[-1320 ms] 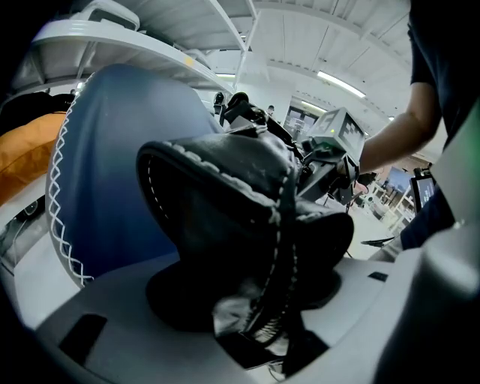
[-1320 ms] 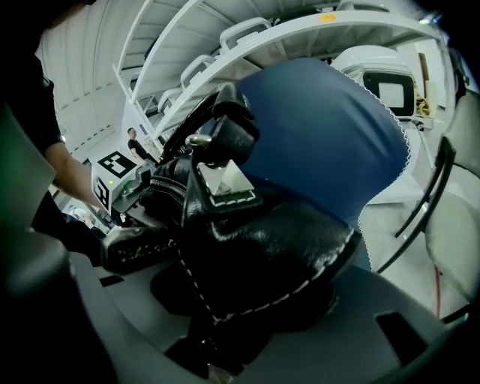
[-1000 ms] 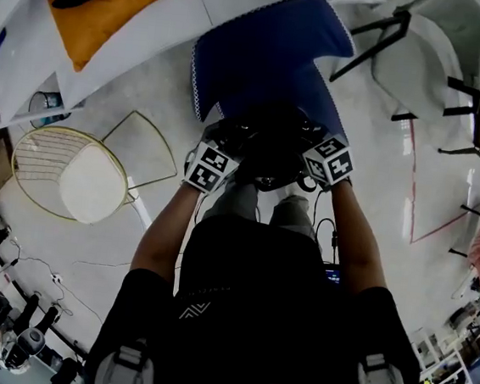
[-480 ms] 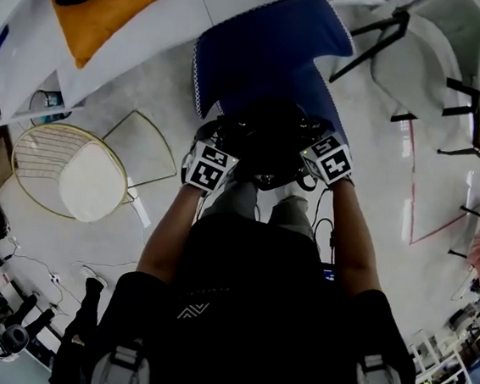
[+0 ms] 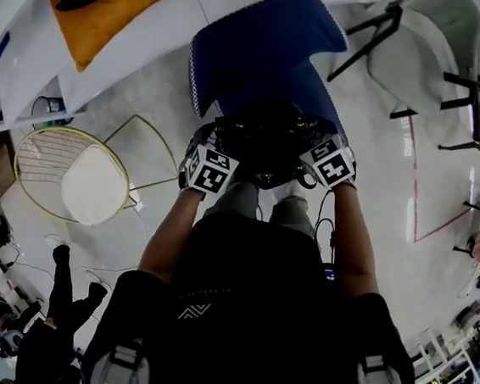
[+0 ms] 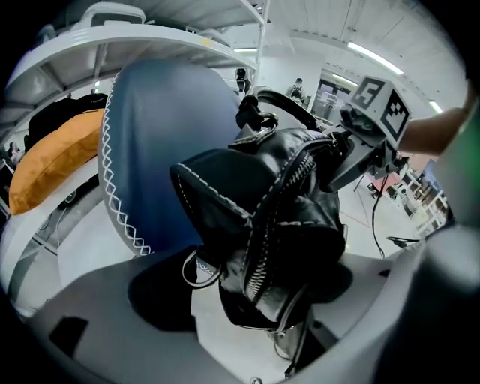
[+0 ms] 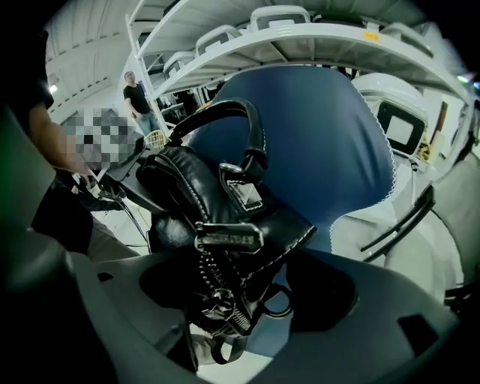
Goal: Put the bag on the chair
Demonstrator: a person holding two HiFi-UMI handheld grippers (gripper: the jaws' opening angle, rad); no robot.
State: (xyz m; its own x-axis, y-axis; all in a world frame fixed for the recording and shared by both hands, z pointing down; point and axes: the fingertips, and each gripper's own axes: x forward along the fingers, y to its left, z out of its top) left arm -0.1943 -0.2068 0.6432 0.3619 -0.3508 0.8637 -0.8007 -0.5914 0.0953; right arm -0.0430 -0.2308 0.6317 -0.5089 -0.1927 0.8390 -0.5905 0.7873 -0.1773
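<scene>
A black leather bag [image 5: 262, 140] with a zip and a looped handle sits on the seat of the blue chair [image 5: 255, 44]. My left gripper [image 5: 221, 142] is at the bag's left end and my right gripper [image 5: 310, 143] at its right end. In the left gripper view the bag [image 6: 285, 217] fills the space between the wide jaws of the left gripper [image 6: 255, 307], with the blue chair back [image 6: 165, 135] behind it. The right gripper [image 7: 240, 304] likewise has the bag [image 7: 202, 202] between its jaws. Both sets of jaws are opening and their pads stand off the leather.
A round wire stool with a white cushion [image 5: 83, 181] stands to the left. A white chair [image 5: 417, 52] is at the back right, and an orange cushion [image 5: 106, 2] lies on a white shelf at the back left. A bystander [image 5: 51, 329] stands at the lower left.
The bag stays on the chair and both grippers hold their places beside it. A bystander has walked into the lower left of the head view.
</scene>
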